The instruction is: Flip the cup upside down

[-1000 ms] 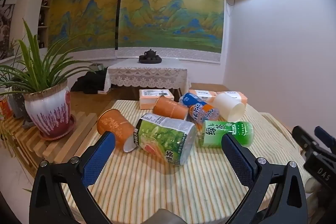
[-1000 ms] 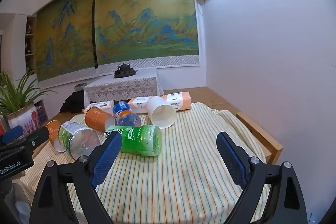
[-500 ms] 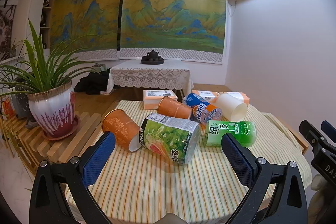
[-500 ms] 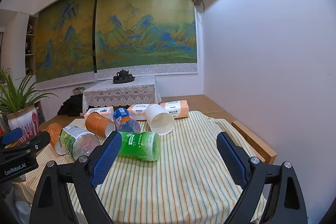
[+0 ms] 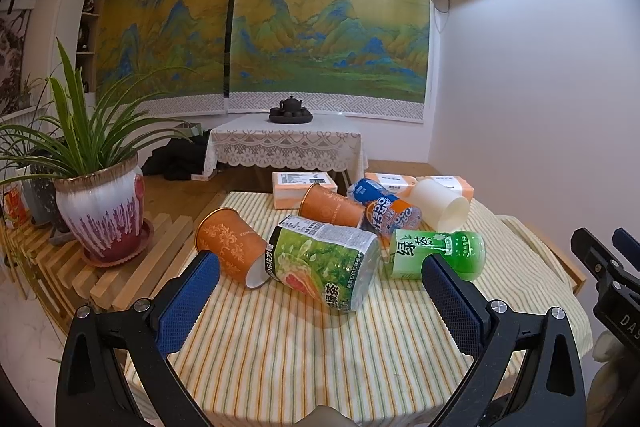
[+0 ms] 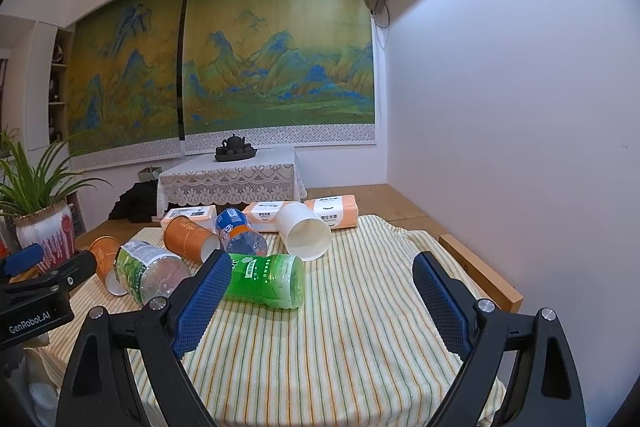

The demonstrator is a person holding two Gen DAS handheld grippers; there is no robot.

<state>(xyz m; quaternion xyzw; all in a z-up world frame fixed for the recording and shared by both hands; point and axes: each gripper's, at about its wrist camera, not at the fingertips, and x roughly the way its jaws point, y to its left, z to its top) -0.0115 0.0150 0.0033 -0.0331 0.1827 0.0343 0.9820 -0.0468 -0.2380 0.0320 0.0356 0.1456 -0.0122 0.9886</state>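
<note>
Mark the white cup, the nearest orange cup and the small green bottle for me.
white cup (image 6: 305, 235), right wrist view, on its side wall near the open mouth.
nearest orange cup (image 5: 230, 241), left wrist view, on its patterned side.
small green bottle (image 6: 266, 279), right wrist view, on its label.

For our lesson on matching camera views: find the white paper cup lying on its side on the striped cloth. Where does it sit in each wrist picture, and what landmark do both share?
Left wrist view: the white paper cup lies right of centre, mouth toward the camera.
Right wrist view: the cup lies near centre.
Shared landmark: the green bottle lying just in front of it.
</note>
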